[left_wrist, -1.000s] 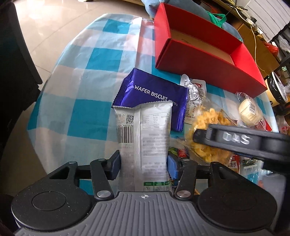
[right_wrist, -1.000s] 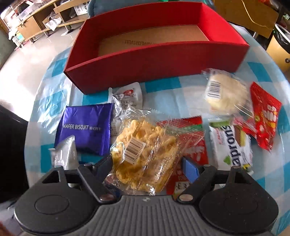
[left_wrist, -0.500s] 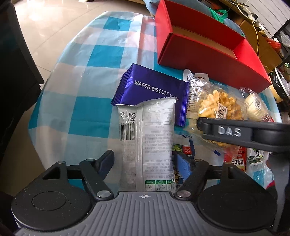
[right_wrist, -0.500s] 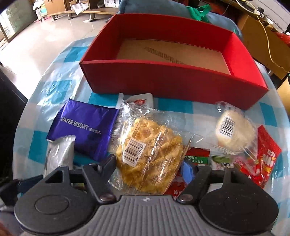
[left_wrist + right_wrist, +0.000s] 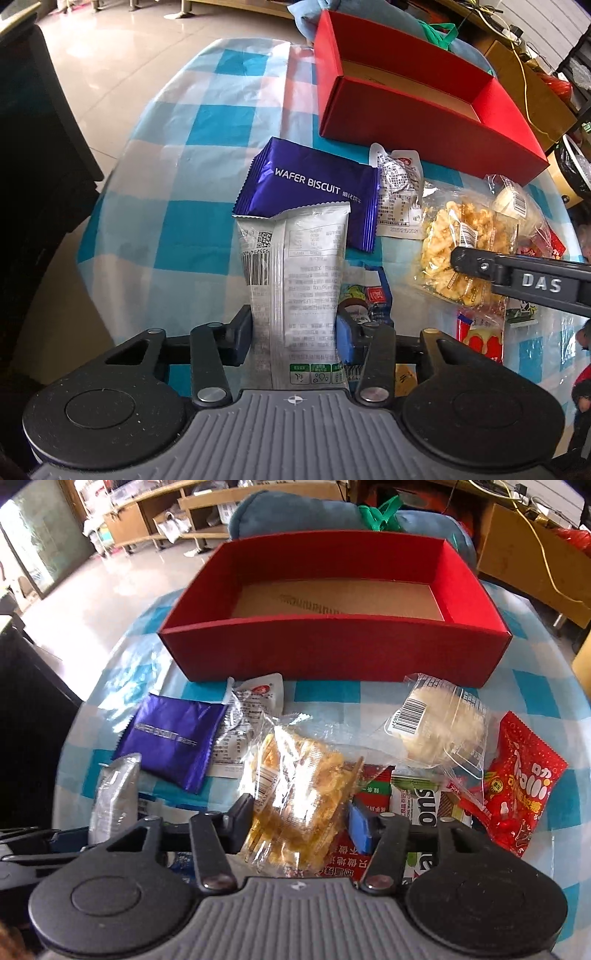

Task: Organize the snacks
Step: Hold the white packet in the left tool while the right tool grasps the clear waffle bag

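A white foil packet [image 5: 295,266] stands upright between the pads of my left gripper [image 5: 293,332], which is shut on it. Behind it a purple wafer biscuit pack [image 5: 314,184] lies flat on the cloth. In the right wrist view a clear bag of yellow fried snack [image 5: 303,775] sits bunched between the pads of my right gripper [image 5: 301,821], whose jaws are closing and pressing on it. The open red box [image 5: 332,650] stands at the far side of the table, with only its brown cardboard floor showing. One of the right gripper's fingers [image 5: 517,280] crosses the left wrist view.
A round cake in clear wrap [image 5: 439,727], a red Trolli bag [image 5: 524,790], a white sachet [image 5: 251,709] and a green-and-white packet [image 5: 417,805] lie around the snack bag. The blue checked cloth [image 5: 184,184] drops off at the left edge, with dark furniture [image 5: 37,147] beyond.
My left jaws opened slightly, then shut again on the white packet. My right jaws narrowed onto the yellow snack bag, which is now bunched, and the red box looks nearer.
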`<state>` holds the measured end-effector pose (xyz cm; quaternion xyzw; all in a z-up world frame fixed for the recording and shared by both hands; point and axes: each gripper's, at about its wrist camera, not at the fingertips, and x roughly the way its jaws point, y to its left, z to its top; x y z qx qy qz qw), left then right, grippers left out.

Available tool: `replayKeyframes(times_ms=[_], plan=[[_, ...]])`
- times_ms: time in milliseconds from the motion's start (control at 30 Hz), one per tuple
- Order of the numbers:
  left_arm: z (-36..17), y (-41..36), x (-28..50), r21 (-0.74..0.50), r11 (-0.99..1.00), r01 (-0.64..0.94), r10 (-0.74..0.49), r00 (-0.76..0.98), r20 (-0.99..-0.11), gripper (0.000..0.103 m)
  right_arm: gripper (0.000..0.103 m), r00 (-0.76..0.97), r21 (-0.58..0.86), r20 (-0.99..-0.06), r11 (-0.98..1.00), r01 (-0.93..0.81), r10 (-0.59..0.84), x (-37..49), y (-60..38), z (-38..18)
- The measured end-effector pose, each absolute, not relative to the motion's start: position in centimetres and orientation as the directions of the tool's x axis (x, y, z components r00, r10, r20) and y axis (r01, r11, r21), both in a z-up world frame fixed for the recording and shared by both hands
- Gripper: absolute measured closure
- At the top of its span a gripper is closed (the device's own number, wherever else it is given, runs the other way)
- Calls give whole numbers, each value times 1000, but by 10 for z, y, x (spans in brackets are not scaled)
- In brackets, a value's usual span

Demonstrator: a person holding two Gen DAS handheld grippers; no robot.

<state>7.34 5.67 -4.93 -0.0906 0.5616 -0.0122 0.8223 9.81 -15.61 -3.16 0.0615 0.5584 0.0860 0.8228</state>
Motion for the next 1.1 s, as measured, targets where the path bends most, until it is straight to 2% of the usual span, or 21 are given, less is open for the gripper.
replayKeyframes(times_ms=[133, 267, 333, 367, 400, 567, 633, 667, 700, 733, 767, 800, 867, 1000, 1100], plan=[[-45, 48, 72, -146, 987, -67, -110, 375, -921, 51, 64, 373, 235, -897, 971, -51, 237, 96, -167, -29], [-45, 43, 71, -127, 989, -69, -93, 372, -923, 51, 60, 350, 289, -900, 957, 30, 261, 100, -177, -36], [-46, 41, 72, -122, 990, -70, -89, 362, -928, 50, 48, 351, 251, -910, 967, 41, 221, 102, -172, -34], [-47, 39, 73, -122, 990, -65, -91, 358, -929, 50, 36, 356, 233, -913, 971, 49, 201, 103, -168, -34], [-47, 37, 74, -121, 991, -57, -92, 362, -928, 50, 30, 371, 228, -909, 972, 56, 192, 104, -164, -33], [-51, 39, 77, -142, 988, -55, -111, 376, -920, 46, 18, 311, 164, -942, 982, 91, 128, 116, -132, -50], [-52, 41, 77, -144, 988, -62, -110, 380, -918, 44, 10, 287, 61, -957, 997, 45, 45, 118, -111, -60], [-53, 42, 77, -152, 986, -66, -117, 376, -919, 43, 9, 295, -22, -955, 999, 27, -29, 118, -103, -65], [-52, 43, 77, -156, 986, -63, -121, 378, -918, 43, 9, 294, -83, -952, 996, 30, -88, 117, -100, -70], [-52, 44, 76, -156, 986, -61, -121, 380, -917, 42, 9, 299, -66, -951, 997, 46, -77, 116, -103, -70], [-53, 46, 75, -158, 985, -64, -122, 379, -917, 41, 14, 296, -58, -953, 997, 52, -70, 115, -108, -68], [-53, 49, 75, -170, 983, -69, -133, 377, -917, 41, 26, 294, -66, -953, 997, 32, -72, 114, -112, -65], [-53, 53, 75, -190, 979, -69, -152, 371, -916, 44, 34, 283, -65, -957, 998, -1, -62, 111, -119, -58], [-50, 57, 76, -215, 974, -71, -175, 366, -914, 47, 37, 275, -29, -961, 998, -54, -13, 101, -133, -52], [-49, 57, 75, -208, 976, -70, -169, 369, -914, 47, 39, 281, 44, -959, 999, -17, 47, 94, -150, -50]])
